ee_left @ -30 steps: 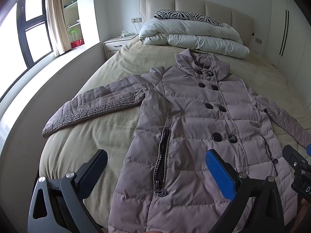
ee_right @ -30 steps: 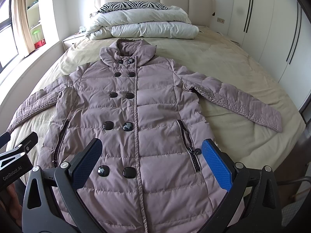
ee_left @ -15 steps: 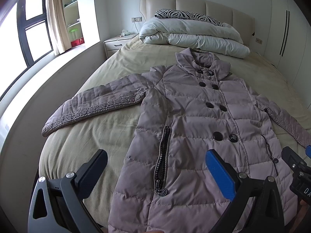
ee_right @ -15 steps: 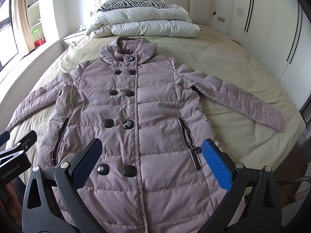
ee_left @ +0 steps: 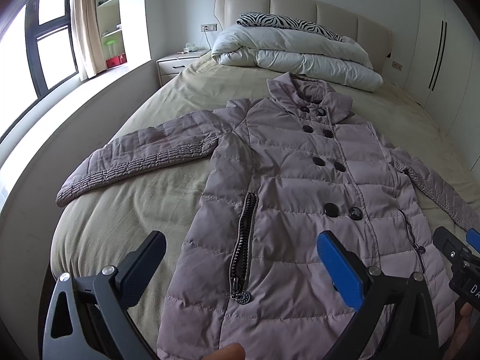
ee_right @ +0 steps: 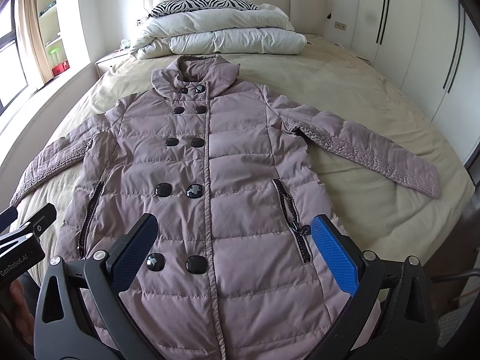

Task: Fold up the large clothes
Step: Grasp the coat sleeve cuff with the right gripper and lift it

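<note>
A mauve quilted coat (ee_left: 300, 186) (ee_right: 216, 165) with black buttons lies flat and face up on the bed, collar toward the headboard, both sleeves spread outward. My left gripper (ee_left: 240, 258) hovers open over the coat's lower left side near the zip pocket, holding nothing. Over the lower front of the coat, near the hem, my right gripper (ee_right: 234, 243) is open and empty. Each gripper shows at the edge of the other's view. A fingertip (ee_left: 229, 351) shows at the bottom of the left wrist view.
The beige bed sheet (ee_right: 375, 96) runs under the coat. A folded white duvet (ee_right: 228, 36) and zebra pillow (ee_right: 204, 4) lie by the headboard. A nightstand (ee_left: 177, 63) and window ledge are at left, white wardrobes (ee_right: 420, 45) at right.
Both views have shifted slightly forward over the coat; the coat itself lies as before and both grippers stay open.
</note>
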Demonstrator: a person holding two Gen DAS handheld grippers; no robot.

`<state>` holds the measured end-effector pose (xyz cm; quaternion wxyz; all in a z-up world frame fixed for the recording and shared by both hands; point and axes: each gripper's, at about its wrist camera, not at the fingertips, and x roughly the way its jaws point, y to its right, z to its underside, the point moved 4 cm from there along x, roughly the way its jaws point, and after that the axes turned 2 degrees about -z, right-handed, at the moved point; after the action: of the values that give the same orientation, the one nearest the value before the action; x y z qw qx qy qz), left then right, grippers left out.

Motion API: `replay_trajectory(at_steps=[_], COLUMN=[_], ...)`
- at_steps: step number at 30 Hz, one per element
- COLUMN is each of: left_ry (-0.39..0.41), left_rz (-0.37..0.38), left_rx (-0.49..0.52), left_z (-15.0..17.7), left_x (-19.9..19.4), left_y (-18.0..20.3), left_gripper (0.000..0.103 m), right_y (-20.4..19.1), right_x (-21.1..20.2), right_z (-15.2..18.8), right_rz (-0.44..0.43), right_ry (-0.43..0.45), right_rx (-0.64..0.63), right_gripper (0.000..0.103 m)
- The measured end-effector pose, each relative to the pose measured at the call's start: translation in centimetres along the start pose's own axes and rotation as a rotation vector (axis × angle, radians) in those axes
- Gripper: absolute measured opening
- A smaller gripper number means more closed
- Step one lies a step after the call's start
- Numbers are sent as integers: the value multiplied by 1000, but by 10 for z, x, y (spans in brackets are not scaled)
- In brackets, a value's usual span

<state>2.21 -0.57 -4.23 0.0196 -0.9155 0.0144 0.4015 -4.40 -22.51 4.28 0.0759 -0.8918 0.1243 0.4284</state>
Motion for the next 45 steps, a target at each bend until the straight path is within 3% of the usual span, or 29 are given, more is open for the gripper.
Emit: replay_trajectory(at_steps=[2, 6, 12, 15, 19, 22, 25, 30, 35, 37, 38, 39, 40, 42, 45], left_ry=[-16, -155, -277, -298, -315, -360, -360, -355, -355, -362, -365, -365, -360, -349, -336], left_rz=[14, 158, 361, 431, 438, 431, 459, 492, 515, 528, 532, 534, 536, 538, 545], left_rx=[1, -38, -138, -172, -141, -127, -169, -185, -174, -176, -178, -179, -181, -191, -207], left_z=[6, 18, 23, 19, 13, 14, 11, 6, 7, 9, 10, 10, 10, 8, 6], left_x=[9, 39, 61, 71, 81, 87, 92, 94, 92, 93, 93, 93, 92, 92, 93], left_y=[5, 11, 26, 33, 49, 59, 62, 71, 80, 82, 81, 81, 79, 75, 67], left_gripper=[103, 103, 103, 103, 103, 103, 103, 103, 100, 95, 94, 93, 92, 92, 92], right_y=[19, 95, 289, 390, 505, 566, 596, 623, 616, 613, 614, 612, 610, 597, 553], right_x=[2, 14, 39, 51, 69, 93, 109, 130, 151, 164, 171, 179, 182, 180, 161], right_z=[-3, -19, -9, 11, 48, 76, 91, 77, 51, 46, 45, 42, 39, 23, -23], right_rz=[-21, -39, -77, -79, -109, -184, -215, -217, -285, -304, -296, -268, -227, -165, -86], right_ry=[15, 54, 104, 162, 232, 258, 278, 277, 260, 247, 230, 203, 176, 156, 151], right_rx=[34, 187, 641, 839, 1082, 1252, 1311, 1237, 1208, 1226, 1238, 1250, 1251, 1179, 946], right_gripper=[103, 103, 103, 103, 103, 98, 90, 82, 74, 62, 55, 37, 28, 25, 22])
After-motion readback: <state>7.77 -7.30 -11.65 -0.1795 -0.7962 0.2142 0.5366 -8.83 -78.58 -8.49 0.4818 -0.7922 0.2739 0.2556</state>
